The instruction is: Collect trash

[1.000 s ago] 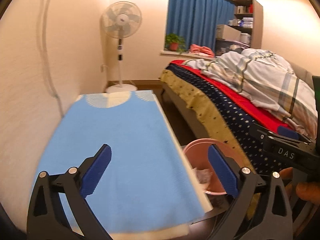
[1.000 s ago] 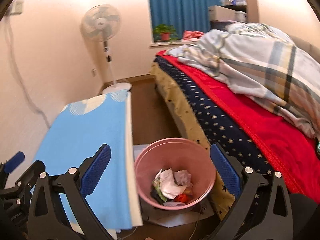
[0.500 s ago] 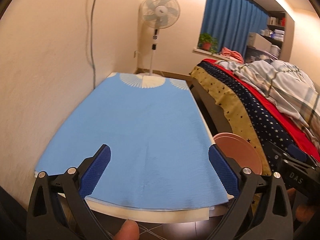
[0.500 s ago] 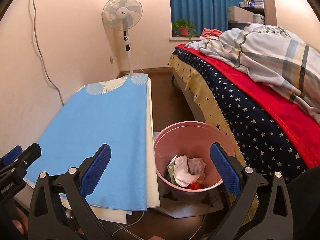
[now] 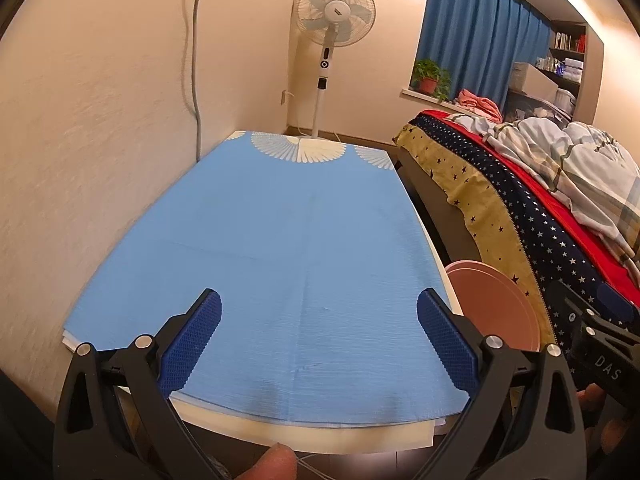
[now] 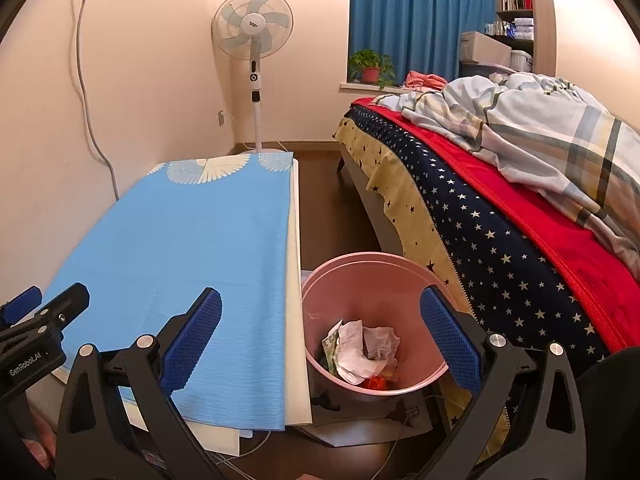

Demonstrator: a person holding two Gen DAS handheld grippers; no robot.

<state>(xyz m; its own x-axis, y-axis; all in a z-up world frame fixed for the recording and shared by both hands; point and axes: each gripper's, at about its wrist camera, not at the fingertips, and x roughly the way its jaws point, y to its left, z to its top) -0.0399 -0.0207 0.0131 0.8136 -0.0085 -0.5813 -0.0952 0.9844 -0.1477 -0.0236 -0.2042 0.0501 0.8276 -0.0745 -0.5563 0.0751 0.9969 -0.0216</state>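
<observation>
Beside your blue-covered bench (image 6: 192, 240), both empty tools gape wide: left tool (image 5: 319, 344) reads "GenRobot.AI", right tool (image 6: 320, 344) "DAS".

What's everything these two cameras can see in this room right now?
table: one, white top, against the left wall.
cloth: one, light blue with white fan shapes at the far end, covering the table.
bin: one, pink, on the floor between table and bed.
trash: several crumpled white, green and red pieces, inside the bin.
fan: one, white, standing in the far corner.
bed: one, with red and starry navy covers, on the right.
blanket: one, pale plaid, heaped on the bed.
plant: one, green in a red pot, on the windowsill.
curtain: blue, at the window.
left gripper: black with blue pads, open, empty, above the table.
right gripper: same, open, empty, near the bin.
</observation>
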